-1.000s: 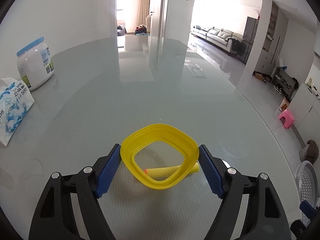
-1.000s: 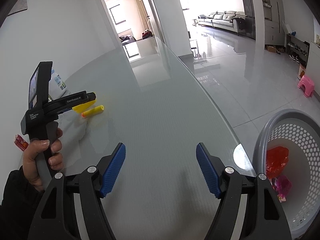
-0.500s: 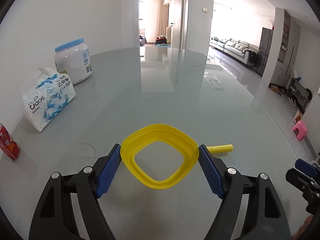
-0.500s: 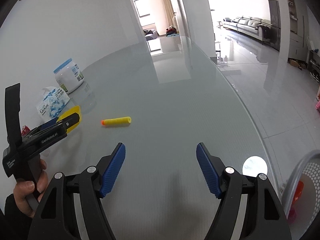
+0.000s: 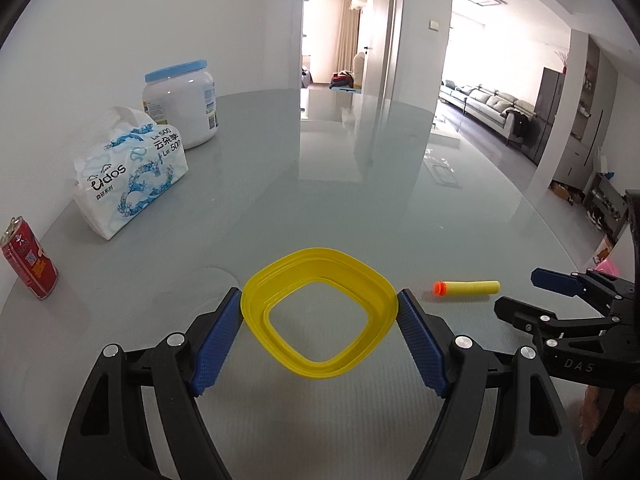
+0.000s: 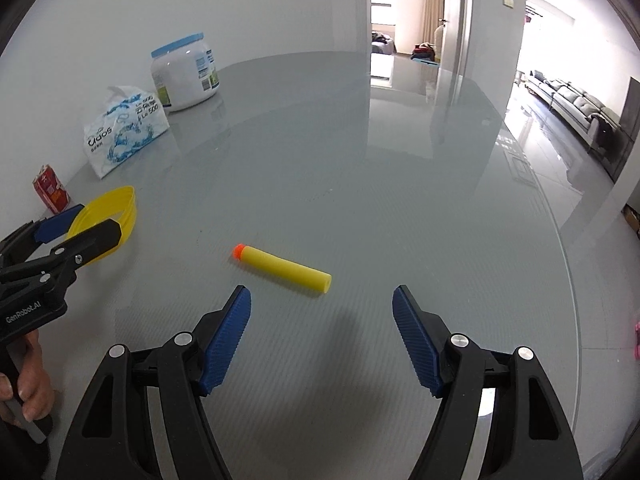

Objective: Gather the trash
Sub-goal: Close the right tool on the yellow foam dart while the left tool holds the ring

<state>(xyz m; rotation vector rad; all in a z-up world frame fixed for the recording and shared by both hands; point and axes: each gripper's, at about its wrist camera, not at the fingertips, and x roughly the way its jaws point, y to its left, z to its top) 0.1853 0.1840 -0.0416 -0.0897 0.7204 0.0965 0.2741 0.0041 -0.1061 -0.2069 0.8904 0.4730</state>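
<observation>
Here my left gripper point(image 5: 320, 330) has its jaws clamped on the yellow ring point(image 5: 319, 312); my right gripper point(image 6: 321, 334), jaws apart, hovers just behind the foam dart point(image 6: 284, 268) on the tabletop point(image 6: 360, 184).

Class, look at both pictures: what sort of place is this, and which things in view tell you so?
Most likely a home, at a glass table beside a living room. Clues: a sofa through the opening, a tissue pack and a drink can on the table.
</observation>
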